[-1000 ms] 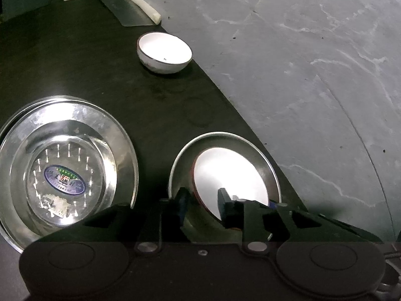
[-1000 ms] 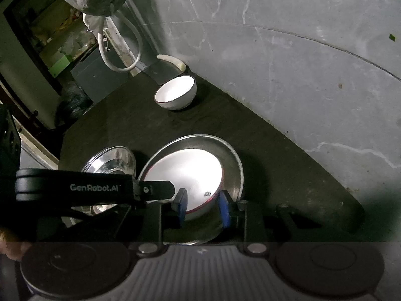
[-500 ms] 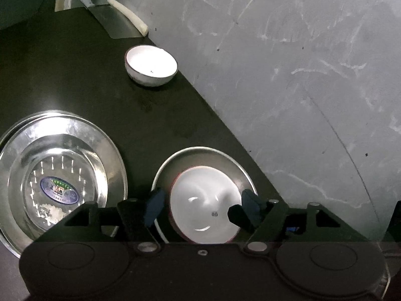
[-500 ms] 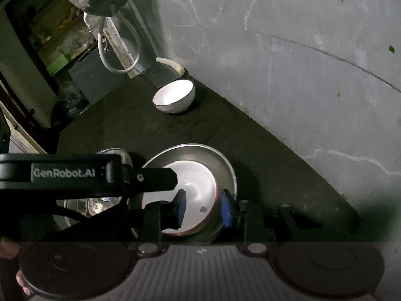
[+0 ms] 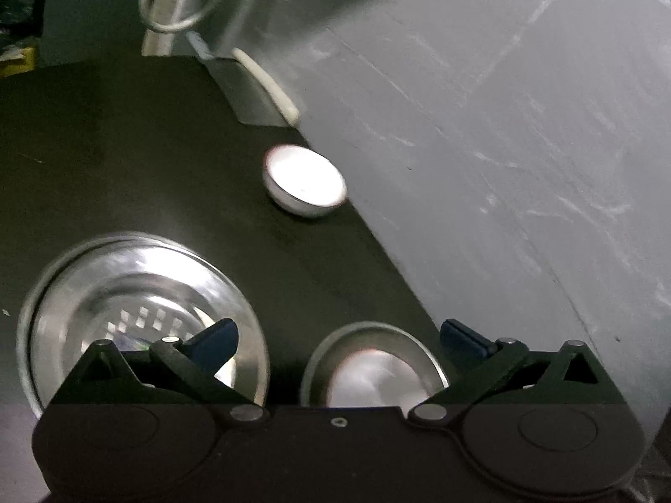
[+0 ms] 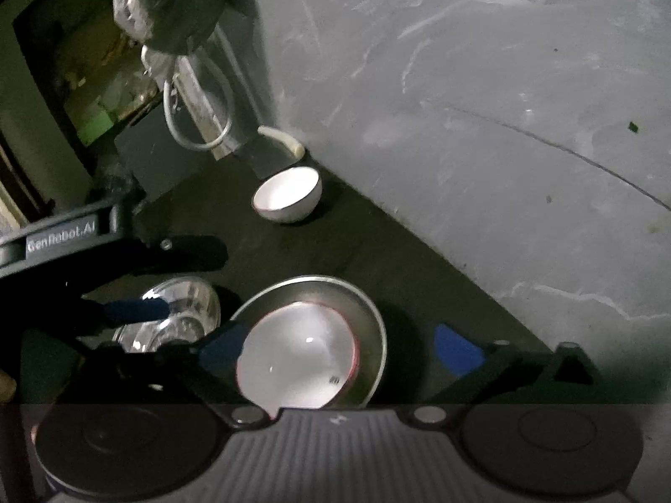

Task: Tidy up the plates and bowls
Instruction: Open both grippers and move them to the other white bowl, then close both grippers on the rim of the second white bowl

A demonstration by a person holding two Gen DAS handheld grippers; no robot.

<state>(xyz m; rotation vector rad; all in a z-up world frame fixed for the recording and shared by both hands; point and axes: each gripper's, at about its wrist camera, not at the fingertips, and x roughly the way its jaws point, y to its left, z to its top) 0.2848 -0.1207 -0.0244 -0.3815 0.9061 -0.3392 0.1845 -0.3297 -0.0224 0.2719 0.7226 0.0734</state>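
A white bowl with a red rim [image 6: 297,360] sits inside a steel plate [image 6: 371,314] on the dark counter. My right gripper [image 6: 339,350] stands open, its blue pads on either side of the bowl and apart from it. My left gripper [image 5: 337,337] is wide open and empty above the same steel plate [image 5: 323,360]; its lower edge hides part of the bowl [image 5: 369,381]. A larger steel plate [image 5: 50,293] lies to the left. A small white bowl [image 5: 304,184] stands farther back by the wall.
A cleaver with a pale handle [image 5: 256,96] lies at the counter's far end under a looped white hose [image 5: 167,21]. The grey wall [image 5: 503,125] runs along the counter's right edge. A full plastic bag [image 6: 167,0] hangs above.
Both grippers have let go of the red-rimmed bowl and opened wide, the left first, then the right. The bowl now rests in the steel plate. The left gripper has pulled back.
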